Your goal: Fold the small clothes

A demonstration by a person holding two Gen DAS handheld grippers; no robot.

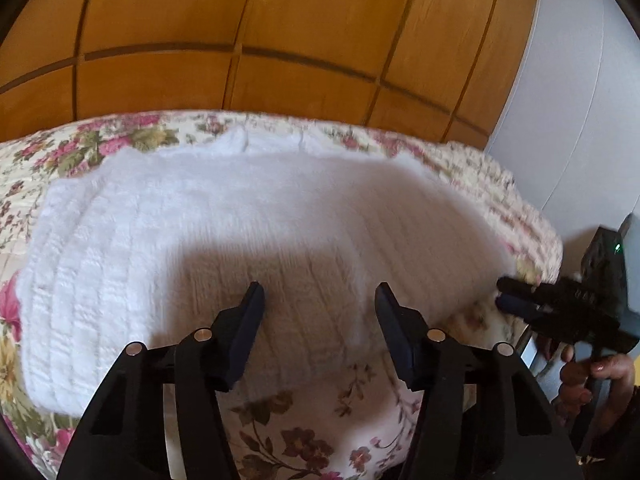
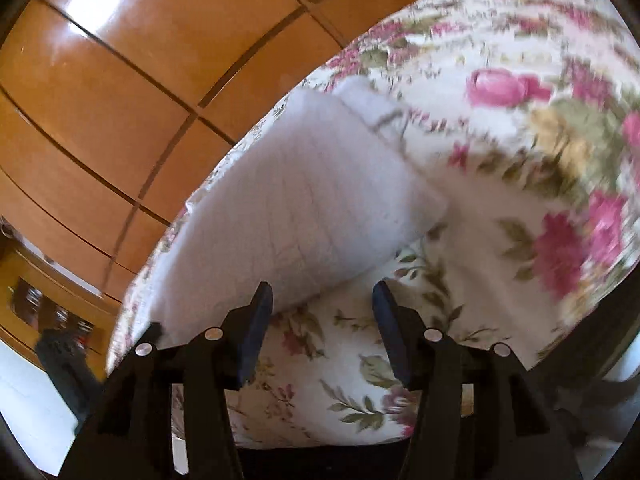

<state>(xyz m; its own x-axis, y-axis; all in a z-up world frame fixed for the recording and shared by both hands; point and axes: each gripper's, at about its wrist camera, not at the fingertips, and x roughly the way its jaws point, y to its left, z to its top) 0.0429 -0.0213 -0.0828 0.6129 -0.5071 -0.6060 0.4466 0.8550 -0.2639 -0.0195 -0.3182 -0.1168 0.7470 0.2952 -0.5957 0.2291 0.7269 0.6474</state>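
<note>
Here both tools, left tool (image 1: 318, 296) and right tool (image 2: 322, 294), gape empty above the folded white garment (image 1: 240, 220).

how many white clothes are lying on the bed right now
1. A single white knit garment lies on the floral bedspread, just beyond the open left claw. More could lie outside these views.

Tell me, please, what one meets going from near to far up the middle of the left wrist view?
Left gripper → floral bedspread → white knitted garment → far strip of bedspread → wooden panelled wardrobe.
</note>
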